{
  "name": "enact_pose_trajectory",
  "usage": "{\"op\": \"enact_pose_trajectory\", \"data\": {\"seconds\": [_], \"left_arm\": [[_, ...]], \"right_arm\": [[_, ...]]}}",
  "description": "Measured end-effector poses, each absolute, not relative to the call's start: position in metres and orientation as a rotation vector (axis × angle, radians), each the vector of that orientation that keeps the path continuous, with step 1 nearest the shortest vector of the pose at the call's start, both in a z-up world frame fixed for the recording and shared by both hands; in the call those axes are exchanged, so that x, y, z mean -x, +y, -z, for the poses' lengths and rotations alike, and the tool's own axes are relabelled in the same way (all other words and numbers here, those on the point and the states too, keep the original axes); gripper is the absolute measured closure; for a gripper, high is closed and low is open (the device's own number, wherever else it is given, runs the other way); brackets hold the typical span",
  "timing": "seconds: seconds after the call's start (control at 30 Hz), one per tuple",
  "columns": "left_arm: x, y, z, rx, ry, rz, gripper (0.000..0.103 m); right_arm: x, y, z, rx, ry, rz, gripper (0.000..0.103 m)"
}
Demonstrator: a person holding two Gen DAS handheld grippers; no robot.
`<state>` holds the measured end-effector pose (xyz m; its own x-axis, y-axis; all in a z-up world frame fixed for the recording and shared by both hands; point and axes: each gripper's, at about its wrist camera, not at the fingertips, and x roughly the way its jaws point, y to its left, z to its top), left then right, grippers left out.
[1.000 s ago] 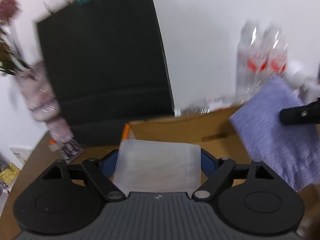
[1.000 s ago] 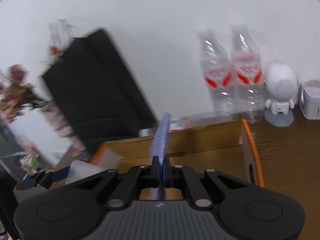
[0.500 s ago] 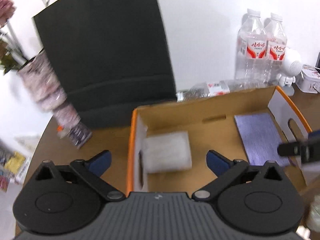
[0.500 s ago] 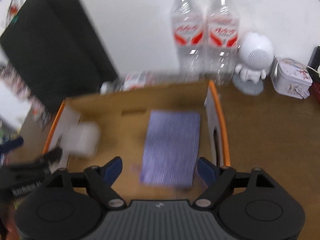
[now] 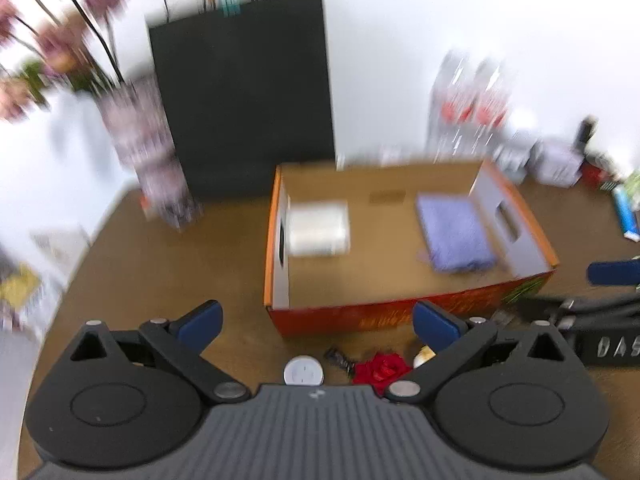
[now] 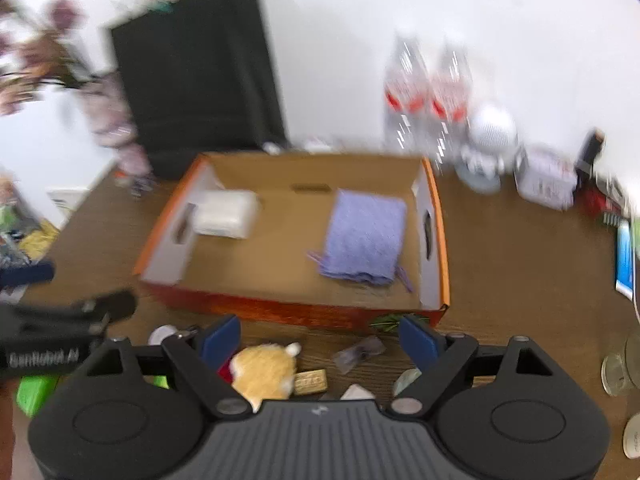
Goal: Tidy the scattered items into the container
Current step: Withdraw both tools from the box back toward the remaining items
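Dropped the white packet (image 5: 318, 229) and purple cloth (image 6: 364, 236) into the cardboard box (image 5: 400, 312), drew back with left gripper (image 5: 318, 320) wide and right gripper (image 6: 320, 334) just opened, both empty, leaving plush toy (image 6: 264, 372) and red flower (image 5: 382, 368) on the table (image 6: 520, 260) to collect
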<state>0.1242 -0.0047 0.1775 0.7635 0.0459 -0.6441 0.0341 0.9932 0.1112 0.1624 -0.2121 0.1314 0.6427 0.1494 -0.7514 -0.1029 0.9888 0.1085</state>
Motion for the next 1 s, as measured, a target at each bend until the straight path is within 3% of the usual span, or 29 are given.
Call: {"op": "enact_pose_trajectory", "data": {"seconds": [0.13,0.33,0.7,1.0], "left_arm": [[-0.033,0.001,-0.142,-0.084,0.559,0.059,0.0],[0.047,0.008,-0.056,-0.034,0.544,0.018,0.0],[0.05,-0.002,-0.008,-0.168,0.659,-0.001,0.0],[0.039,0.009,-0.005,-0.026,0.71,0.013,0.0]], "right_arm": [[-0.067,-0.214,-0.098,-0.066,0.636,-0.131,0.006],[0.019,-0.203,-0.012,-0.08,0.624,-0.035,0.004],[0.038,-0.2,0.03,-0.077,0.677,-0.066,0.004],[0.034,-0.193,0.036,-0.021,0.709,-0.051,0.0]]}}
